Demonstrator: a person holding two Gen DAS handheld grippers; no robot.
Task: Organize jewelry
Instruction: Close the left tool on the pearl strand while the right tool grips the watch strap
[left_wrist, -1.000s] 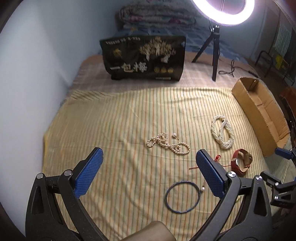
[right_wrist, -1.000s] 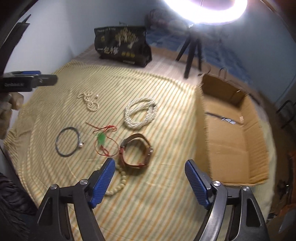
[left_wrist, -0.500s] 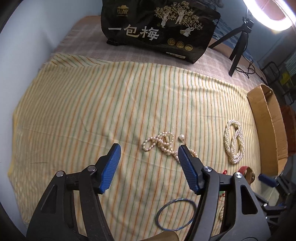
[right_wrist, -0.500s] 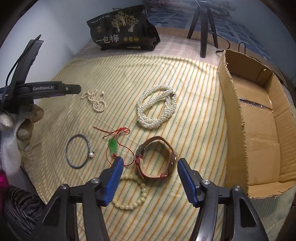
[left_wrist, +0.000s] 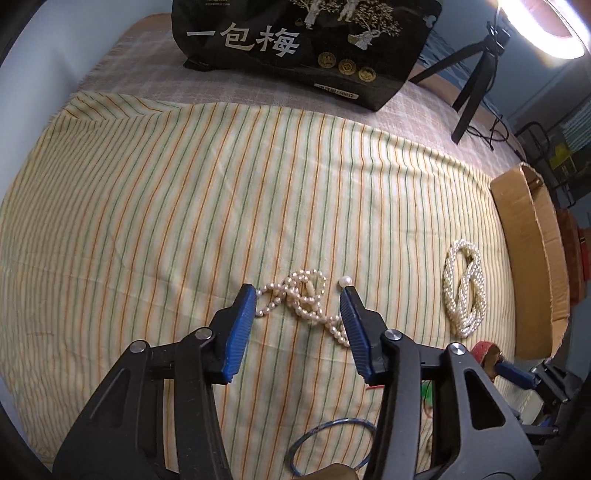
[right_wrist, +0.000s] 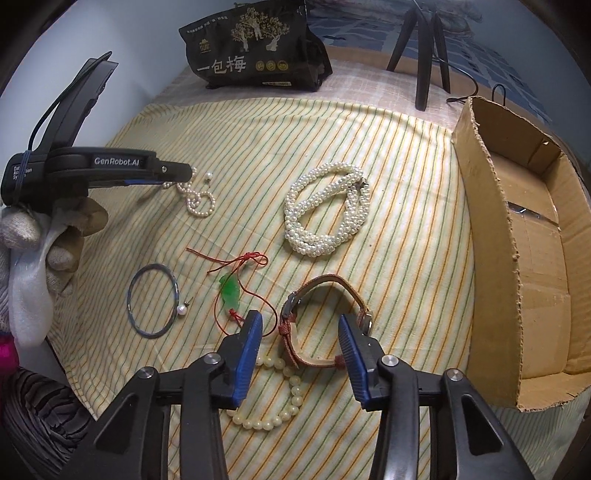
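My left gripper (left_wrist: 297, 295) is open, its blue fingers on either side of a thin pearl necklace (left_wrist: 303, 299) lying on the striped cloth, with a loose pearl earring (left_wrist: 345, 281) beside it. My right gripper (right_wrist: 299, 325) is open around a brown leather watch (right_wrist: 325, 317). In the right wrist view I also see a thick twisted pearl necklace (right_wrist: 327, 210), a green pendant on red cord (right_wrist: 231, 290), a blue bangle (right_wrist: 153, 299), a second pearl earring (right_wrist: 181, 310) and a pale bead bracelet (right_wrist: 273, 406).
An open cardboard box (right_wrist: 535, 258) stands at the cloth's right edge. A black printed bag (left_wrist: 303, 48) sits at the back. A ring light tripod (left_wrist: 476, 85) stands behind on the right. A wall runs along the left.
Both grippers have moved forward and down. The left one now straddles the thin pearl necklace, the right one straddles the watch. Both sets of jaws have narrowed.
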